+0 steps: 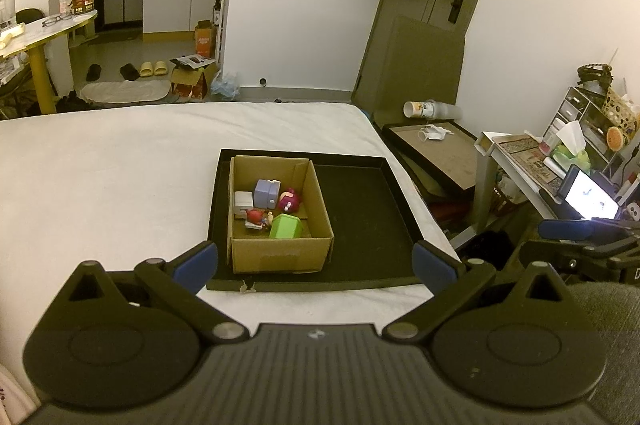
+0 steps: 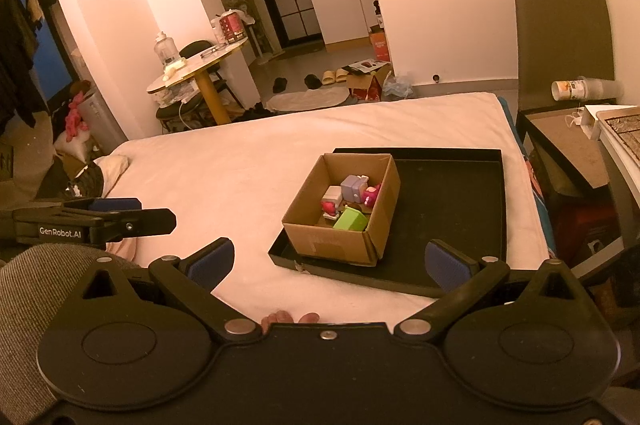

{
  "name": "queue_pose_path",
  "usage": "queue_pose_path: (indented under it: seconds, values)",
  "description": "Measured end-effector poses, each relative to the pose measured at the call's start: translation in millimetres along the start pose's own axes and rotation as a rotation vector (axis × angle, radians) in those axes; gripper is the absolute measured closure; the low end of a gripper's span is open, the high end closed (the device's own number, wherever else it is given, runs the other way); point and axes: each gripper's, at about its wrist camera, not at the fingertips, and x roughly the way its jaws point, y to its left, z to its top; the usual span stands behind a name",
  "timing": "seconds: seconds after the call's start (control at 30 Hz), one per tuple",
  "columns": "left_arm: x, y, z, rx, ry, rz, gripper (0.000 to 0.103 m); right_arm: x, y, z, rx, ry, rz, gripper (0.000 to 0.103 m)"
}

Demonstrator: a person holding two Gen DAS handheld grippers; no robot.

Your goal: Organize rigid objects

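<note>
While both hover short of the cardboard box [image 1: 280, 213], left gripper [image 1: 316, 261] and right gripper [image 2: 328, 261] gape empty.

Cardboard box [image 1: 280, 225]: near wall hides bottoms of green block [image 1: 285, 226] & red toy [image 1: 256, 216]. Brown bit right of block too small to ID.

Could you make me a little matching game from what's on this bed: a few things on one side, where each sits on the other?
Things:
1. green block
2. cardboard box
3. black tray
4. left gripper

Places:
A. on the white bed
B. inside the cardboard box
C. open, holding nothing, short of the tray
D. in the tray's left part

Pairs: 1-B, 2-D, 3-A, 4-C
</note>
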Motion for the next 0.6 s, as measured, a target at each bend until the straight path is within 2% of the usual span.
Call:
queue_pose_path:
  seconds: [0.6]
  values:
    - [0.8,-2.4,-1.7,0.000,0.000,0.002,0.000,-0.7,-4.7,-2.3,0.007,0.003,-0.002,0.000]
